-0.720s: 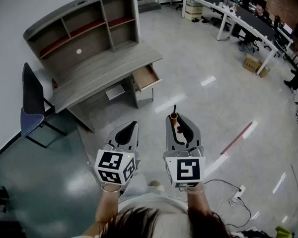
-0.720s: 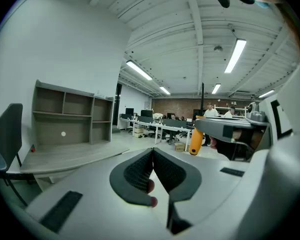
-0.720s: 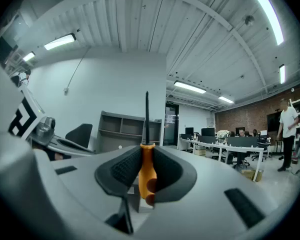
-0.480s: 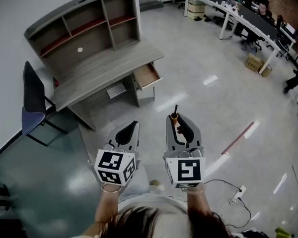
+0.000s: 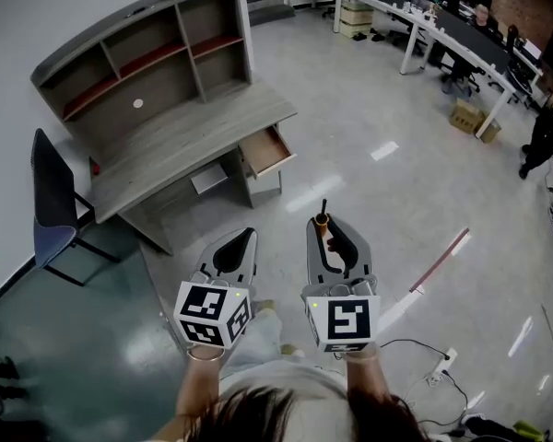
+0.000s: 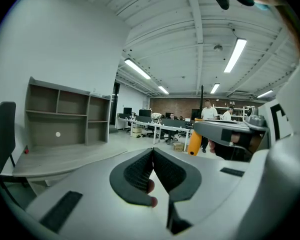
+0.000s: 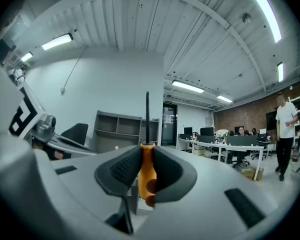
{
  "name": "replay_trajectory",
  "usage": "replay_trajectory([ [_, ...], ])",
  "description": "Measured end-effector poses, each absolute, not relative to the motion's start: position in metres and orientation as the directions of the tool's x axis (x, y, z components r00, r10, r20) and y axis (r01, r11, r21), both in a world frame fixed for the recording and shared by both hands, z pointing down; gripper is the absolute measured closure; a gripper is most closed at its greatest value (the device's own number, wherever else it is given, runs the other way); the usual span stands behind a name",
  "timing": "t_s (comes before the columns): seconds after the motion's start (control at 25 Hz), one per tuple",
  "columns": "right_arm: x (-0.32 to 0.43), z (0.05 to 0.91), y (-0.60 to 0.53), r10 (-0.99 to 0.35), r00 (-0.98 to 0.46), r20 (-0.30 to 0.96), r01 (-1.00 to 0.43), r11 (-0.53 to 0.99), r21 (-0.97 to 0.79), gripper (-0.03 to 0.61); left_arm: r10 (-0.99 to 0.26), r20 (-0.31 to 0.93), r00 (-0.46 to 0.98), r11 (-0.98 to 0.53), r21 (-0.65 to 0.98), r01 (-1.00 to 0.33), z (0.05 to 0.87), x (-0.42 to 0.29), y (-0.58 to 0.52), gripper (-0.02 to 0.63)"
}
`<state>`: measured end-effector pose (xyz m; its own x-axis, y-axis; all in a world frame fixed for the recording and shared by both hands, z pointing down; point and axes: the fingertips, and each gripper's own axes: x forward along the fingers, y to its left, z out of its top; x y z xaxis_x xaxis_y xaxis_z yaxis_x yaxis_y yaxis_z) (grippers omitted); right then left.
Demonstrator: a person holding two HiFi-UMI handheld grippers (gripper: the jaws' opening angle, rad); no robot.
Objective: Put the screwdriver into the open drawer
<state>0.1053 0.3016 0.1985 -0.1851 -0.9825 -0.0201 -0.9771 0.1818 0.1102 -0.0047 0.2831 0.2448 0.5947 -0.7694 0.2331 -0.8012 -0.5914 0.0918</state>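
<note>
right gripper: clenched on the screwdriver. in the right gripper view the orange handle sits pinched between the two dark ribbed pads, upright, with the thin black shaft rising straight past the jaw tips. in the head view the handle top and the shaft stick out ahead of the jaws.

left gripper: jaws pressed together at the tips, nothing between them, as the left gripper view shows. it is held level with the right one, just beside it, the two not touching.

open drawer: pulled out from the right end of the grey desk, its wooden inside exposed, contents not discernible. screwdriver is in the air, well apart from the drawer, over bare glossy floor, tip pointing roughly toward the desk.

desk surroundings: an open shelf unit stands along the back of the desk; a black chair with a blue seat stands at its left end.

background: long office tables in the far right corner, a cardboard box on the floor near them, a white power strip and cable by the person's right side
</note>
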Motion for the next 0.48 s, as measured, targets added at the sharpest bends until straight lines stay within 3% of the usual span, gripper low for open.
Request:
replay_trajectory([
  [0.48, 0.091, 0.195, 0.235, -0.988, -0.156, -0.011, -0.98, 0.153, 0.128, 0.492, -0.751, 0.222, 0.622, -0.615, 0.109, -0.781, 0.24, -0.017, 0.213, 0.597],
])
